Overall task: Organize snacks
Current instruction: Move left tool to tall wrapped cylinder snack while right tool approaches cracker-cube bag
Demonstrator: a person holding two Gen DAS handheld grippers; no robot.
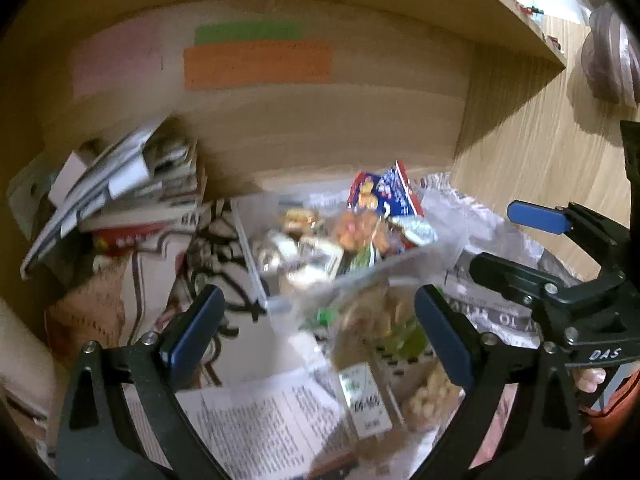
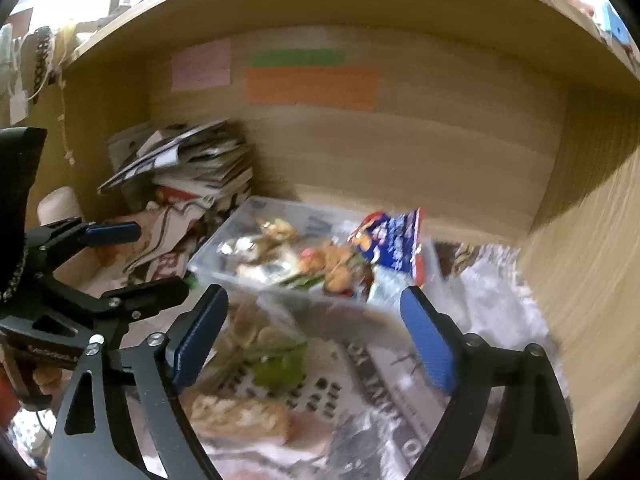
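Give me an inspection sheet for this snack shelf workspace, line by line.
Surface: wooden shelf, floor largely covered with papers.
Job's things: clear bin holding snack packets; blue snack bag upright at its right end; bagged snacks lying in front of the bin.
Clutter: stack of booklets back left; newspaper.
Grippers: left tool and right tool both open, empty.
Cables: nothing seen.
Surroundings: pink, green and orange sticky notes on back panel.
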